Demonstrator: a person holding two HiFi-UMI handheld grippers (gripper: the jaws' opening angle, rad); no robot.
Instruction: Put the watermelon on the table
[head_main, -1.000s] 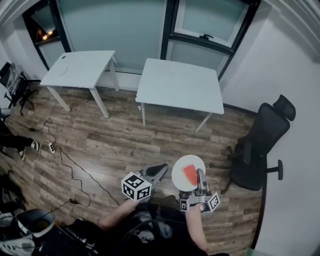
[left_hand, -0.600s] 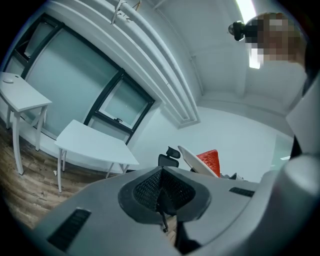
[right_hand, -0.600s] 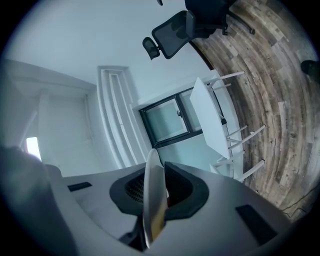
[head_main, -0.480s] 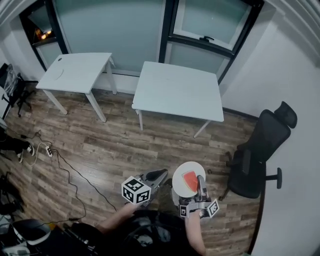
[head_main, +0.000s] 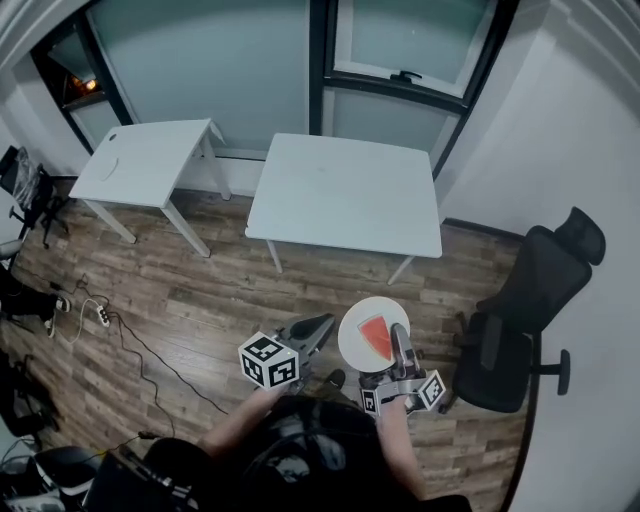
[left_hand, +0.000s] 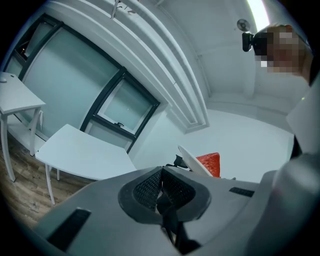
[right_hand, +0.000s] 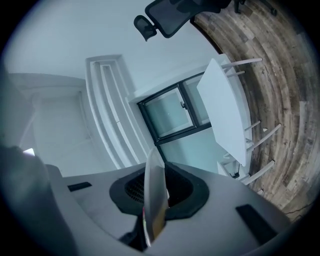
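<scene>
No text, label, brand or number can be read anywhere.

I saw a floor (head_main: 200, 290) of grainy brown wood planks, a table (head_main: 345, 195) with a smooth matt white top, and a glossy white plate (head_main: 355, 350). The left gripper (left_hand: 161, 171) and right gripper (head_main: 398, 334) had matt grey plastic shells and black, finely meshed pads (left_hand: 147, 189).

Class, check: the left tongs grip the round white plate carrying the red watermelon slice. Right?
No: the right tongs grip the round white plate carrying the red watermelon slice; the right gripper view shows its rim between them. The left tongs are empty.
</scene>
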